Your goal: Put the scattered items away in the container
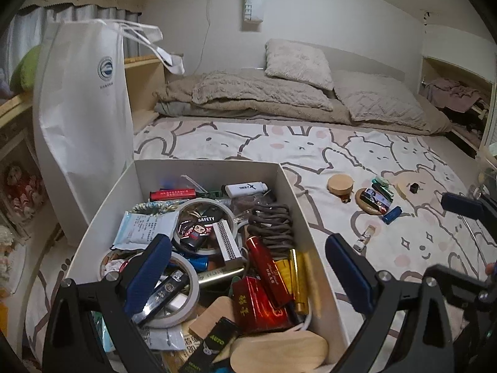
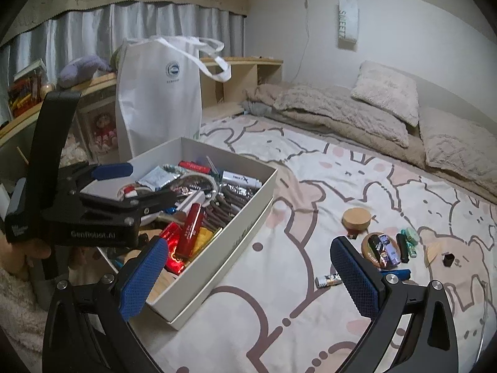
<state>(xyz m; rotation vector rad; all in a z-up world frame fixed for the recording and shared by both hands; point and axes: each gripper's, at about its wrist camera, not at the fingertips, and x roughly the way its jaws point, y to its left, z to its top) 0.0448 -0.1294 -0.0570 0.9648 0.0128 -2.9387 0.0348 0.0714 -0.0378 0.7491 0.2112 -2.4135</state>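
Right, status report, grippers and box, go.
Left gripper open, empty, over white box. Right gripper open, empty. Lighters and round wooden lid loose on bedsheet. Nothing blocking.

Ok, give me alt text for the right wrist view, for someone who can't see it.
An open right gripper hovers empty over a cartoon-print bedsheet, between a cluttered white box and small items scattered beside a wooden disc. The left gripper, also open, reaches over the box; a white tote bag stands behind.
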